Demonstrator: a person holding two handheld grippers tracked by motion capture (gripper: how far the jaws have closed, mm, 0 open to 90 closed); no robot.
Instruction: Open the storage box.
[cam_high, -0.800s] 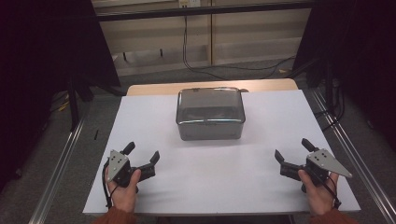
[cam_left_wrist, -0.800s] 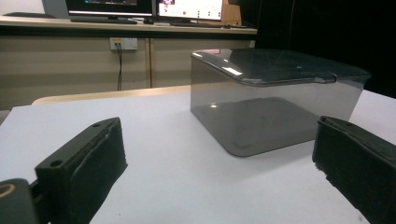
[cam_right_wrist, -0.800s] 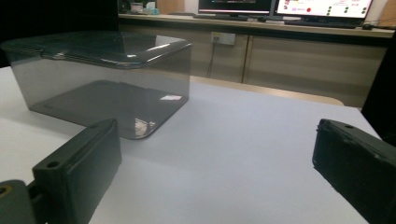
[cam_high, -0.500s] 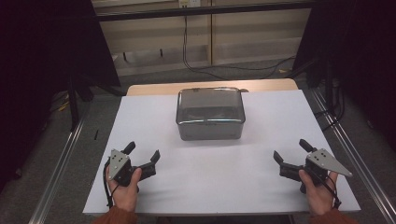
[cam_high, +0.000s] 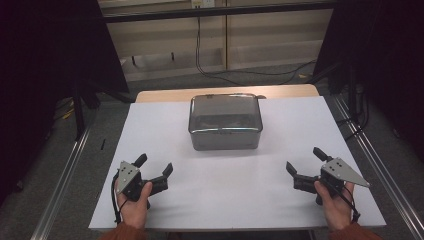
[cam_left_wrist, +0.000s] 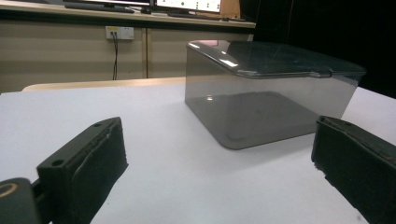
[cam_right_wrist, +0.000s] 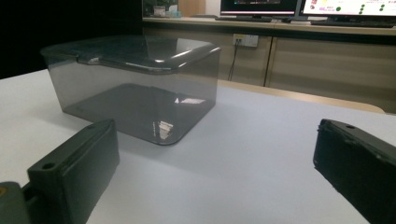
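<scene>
White table (cam_high: 165, 125) has a lidded grey box (cam_high: 225, 121) sitting at 12 o'clock. Left gripper (cam_high: 154, 172) at 7 and right gripper (cam_high: 307, 161) at 5, both well apart from it, jaws wide apart and empty.

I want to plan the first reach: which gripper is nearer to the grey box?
Left, slightly. The left gripper sits near-left of the grey box; the right gripper sits near-right, a little farther out.

A: Quantity of containers on the table (cam_high: 150, 125)?
B: One lidded grey box (cam_high: 225, 122).
A: Quantity of grippers?
B: Two: left gripper (cam_high: 154, 169), right gripper (cam_high: 305, 161).
</scene>
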